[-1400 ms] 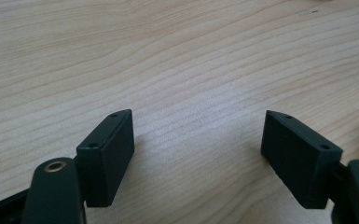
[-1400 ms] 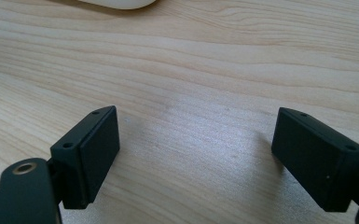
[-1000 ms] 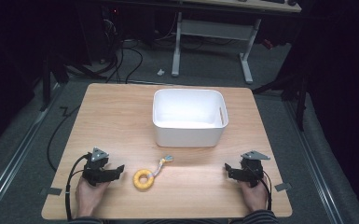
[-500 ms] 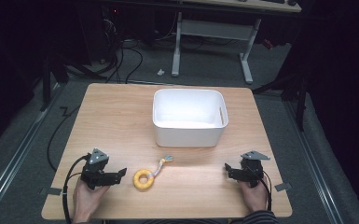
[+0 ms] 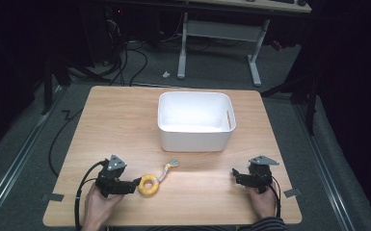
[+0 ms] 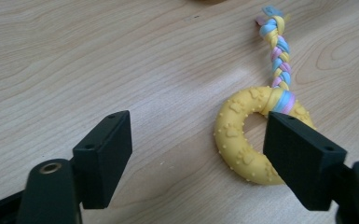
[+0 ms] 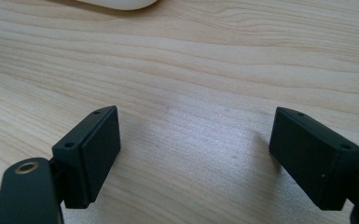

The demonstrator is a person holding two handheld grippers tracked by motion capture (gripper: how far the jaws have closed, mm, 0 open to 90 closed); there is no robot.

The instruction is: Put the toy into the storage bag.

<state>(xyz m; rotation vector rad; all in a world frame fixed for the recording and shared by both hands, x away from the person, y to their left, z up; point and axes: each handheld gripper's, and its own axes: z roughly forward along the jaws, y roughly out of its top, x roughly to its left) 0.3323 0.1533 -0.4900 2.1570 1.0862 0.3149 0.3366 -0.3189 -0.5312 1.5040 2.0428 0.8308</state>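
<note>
- I take the work in hand to be picking up the yellow rubber ring toy with its braided pastel rope tail (image 5: 149, 184), which lies flat on the light wooden worktop (image 5: 125, 120), on the near side of the white plastic tub (image 5: 195, 121) and a little to its left, well apart from it.
- My left gripper (image 5: 136, 183) is much the nearer one — its tip sits just beside the ring's left edge in the high view. My right gripper (image 5: 234, 174) rests well off, near the tub's right front corner, over bare wood.
- In the left gripper view the fingers (image 6: 103, 156) stand wide apart with nothing between them yet. The ring (image 6: 249, 135) lies off-centre, close against the inner face of the right-hand finger, which covers part of its rim; I cannot tell whether they touch.
- The toy's long axis runs from the ring along the tail (image 6: 276, 51), slanting away from my left gripper towards the tub and somewhat to the right. The tail's frayed tip (image 5: 174, 163) points at the tub's front wall.
- My judgement: the gap has to shift sideways, towards the ring, so that one finger drops through the hole or both straddle the rim before closing.
- The right gripper's fingers (image 7: 91, 154) are likewise spread — holding nothing.
</note>
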